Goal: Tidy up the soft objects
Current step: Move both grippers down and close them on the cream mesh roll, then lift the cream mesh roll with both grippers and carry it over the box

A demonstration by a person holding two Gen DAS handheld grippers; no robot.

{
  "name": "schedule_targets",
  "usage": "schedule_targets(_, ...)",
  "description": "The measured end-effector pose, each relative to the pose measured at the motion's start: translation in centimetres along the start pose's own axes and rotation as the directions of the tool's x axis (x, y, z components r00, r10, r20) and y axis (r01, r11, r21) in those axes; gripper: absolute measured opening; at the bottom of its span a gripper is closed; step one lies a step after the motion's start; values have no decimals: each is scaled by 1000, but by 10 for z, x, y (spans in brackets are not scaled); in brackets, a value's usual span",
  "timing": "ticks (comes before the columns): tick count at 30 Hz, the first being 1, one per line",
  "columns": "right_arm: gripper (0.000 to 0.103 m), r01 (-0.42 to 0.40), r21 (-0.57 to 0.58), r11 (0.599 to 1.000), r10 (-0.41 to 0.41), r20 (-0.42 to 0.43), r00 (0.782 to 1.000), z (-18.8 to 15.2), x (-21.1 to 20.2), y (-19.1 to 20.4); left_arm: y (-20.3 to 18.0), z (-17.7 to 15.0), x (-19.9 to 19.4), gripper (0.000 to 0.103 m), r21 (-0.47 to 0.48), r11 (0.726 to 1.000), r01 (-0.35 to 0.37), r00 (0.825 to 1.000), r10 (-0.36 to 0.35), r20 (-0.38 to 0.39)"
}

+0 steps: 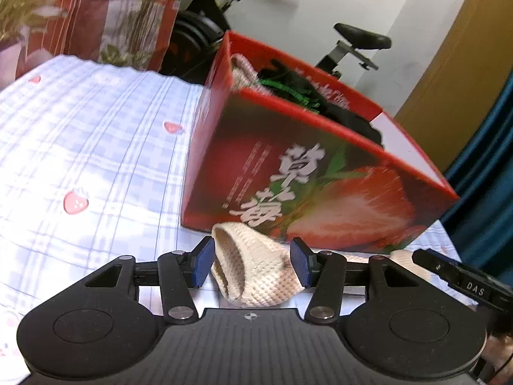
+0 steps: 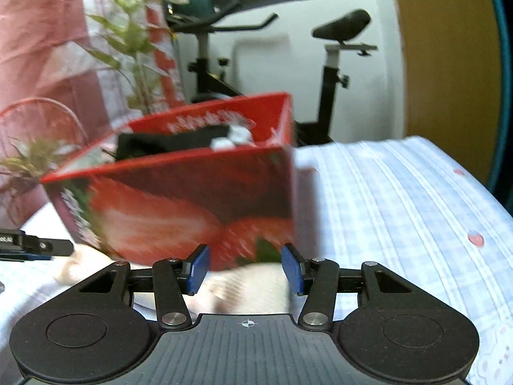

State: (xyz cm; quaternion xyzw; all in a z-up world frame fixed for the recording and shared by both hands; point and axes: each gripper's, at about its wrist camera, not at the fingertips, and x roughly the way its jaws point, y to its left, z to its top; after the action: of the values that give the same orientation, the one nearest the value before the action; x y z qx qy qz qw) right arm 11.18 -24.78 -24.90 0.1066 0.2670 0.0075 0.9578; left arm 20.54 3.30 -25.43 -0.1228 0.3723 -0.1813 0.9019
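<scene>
Beige knit sock (image 1: 256,272), soft and floppy, is lying between our left tongs (image 1: 253,264), spread apart like the right tongs (image 2: 245,269); we're aiming for its cuff.

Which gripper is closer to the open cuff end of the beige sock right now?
Left. The left gripper straddles the beige sock at its open cuff, pads either side. The right gripper sits over the sock's other end, farther from the cuff.
</scene>
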Motion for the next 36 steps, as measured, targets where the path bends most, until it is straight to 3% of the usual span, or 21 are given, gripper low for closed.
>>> schedule_targets(5, 47, 27, 31, 999, -26, -48, 999, -18, 15, -9, 6, -8, 7, 53, -12, 1000, -23, 1000, 22, -20)
schedule_targets(10, 47, 18, 34, 999, -16, -62, 998, -25, 25, -8, 1, -16, 5, 34, 31, 999, -31, 999, 31, -23)
schedule_targets(13, 42, 2, 13, 1000, -1, -72, 997, -29, 25, -7, -6, -23, 1, 28, 53, 997, -49, 999, 50, -17)
schedule_targets(28, 28, -84, 52, 995, 88, -83, 993, -24, 28, -18, -12, -42, -2, 27, 81, 993, -84, 996, 81, 43)
schedule_targets(36, 18, -97, -7, 995, 97, -73, 993, -25, 25, -8, -12, -43, -3, 27, 88, 992, -88, 995, 84, 50)
